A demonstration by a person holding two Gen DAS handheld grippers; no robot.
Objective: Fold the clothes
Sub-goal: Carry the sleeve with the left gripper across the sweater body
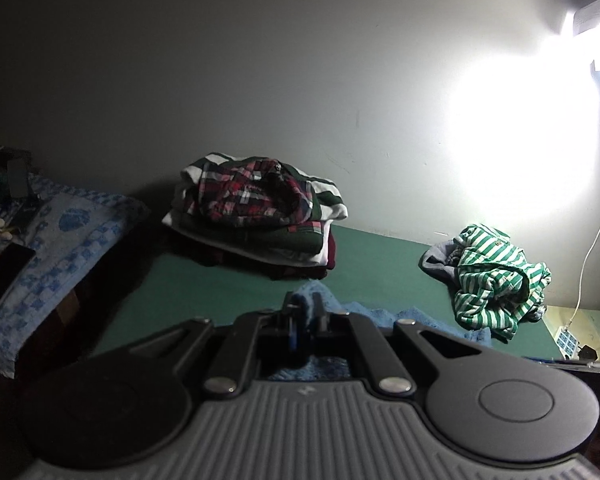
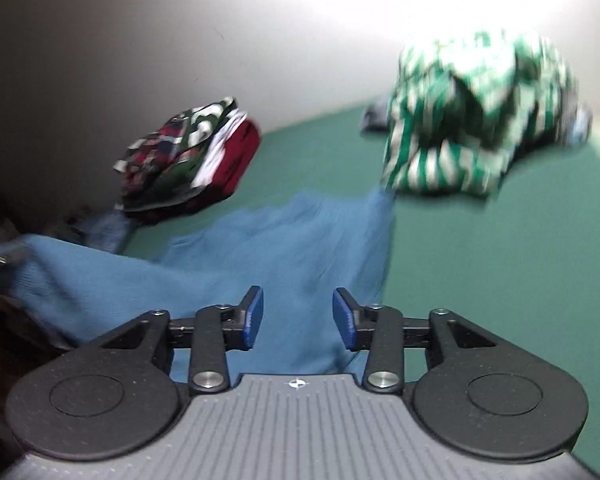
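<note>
Left tongs (image 1: 303, 307) clamped together; right tongs (image 2: 298, 312) spread.

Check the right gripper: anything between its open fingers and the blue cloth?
Nothing visible. The right gripper is open with the blue cloth spread directly beneath and ahead of it on the green surface. The folded stack and striped shirt sit farther off. The left gripper is already shut on the blue cloth.
</note>
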